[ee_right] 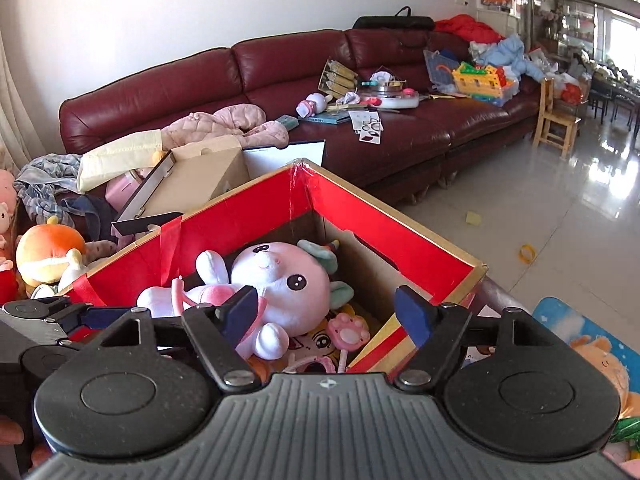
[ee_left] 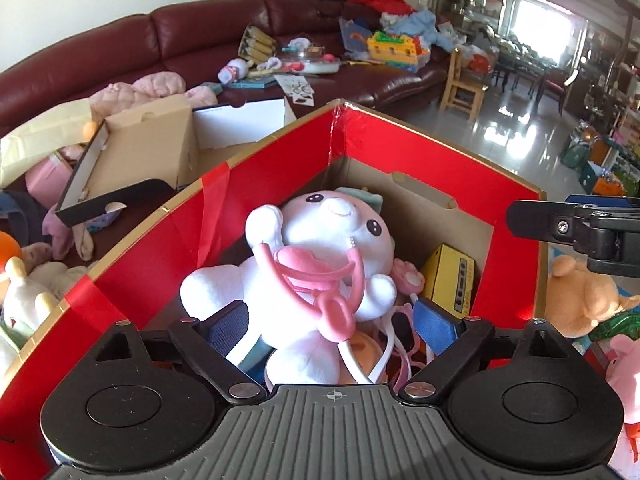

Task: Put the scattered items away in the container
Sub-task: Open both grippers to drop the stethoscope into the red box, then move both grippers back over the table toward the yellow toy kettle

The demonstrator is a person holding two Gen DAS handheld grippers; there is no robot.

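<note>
A cardboard box with red upright flaps point(ee_left: 420, 168) point(ee_right: 380, 228) stands in front of both grippers. Inside it a white and pink plush animal point(ee_left: 332, 232) point(ee_right: 280, 276) lies on its back on top of other toys, among them a pink paw toy point(ee_left: 408, 278) point(ee_right: 352, 332) and a yellow box point(ee_left: 450, 280). My left gripper point(ee_left: 330, 324) hangs open over the plush, its blue pads on either side and apart from it. My right gripper point(ee_right: 327, 314) is open too, above the box's near side, holding nothing.
A brown bear plush point(ee_left: 584, 300) and a pink plush point(ee_left: 624, 356) lie outside the box on the right. An orange plush point(ee_right: 48, 256) and an open cardboard carton point(ee_right: 200, 176) sit on the left. A dark red sofa point(ee_right: 200, 80) covered with clutter runs behind. Tiled floor point(ee_right: 560, 220) spreads to the right.
</note>
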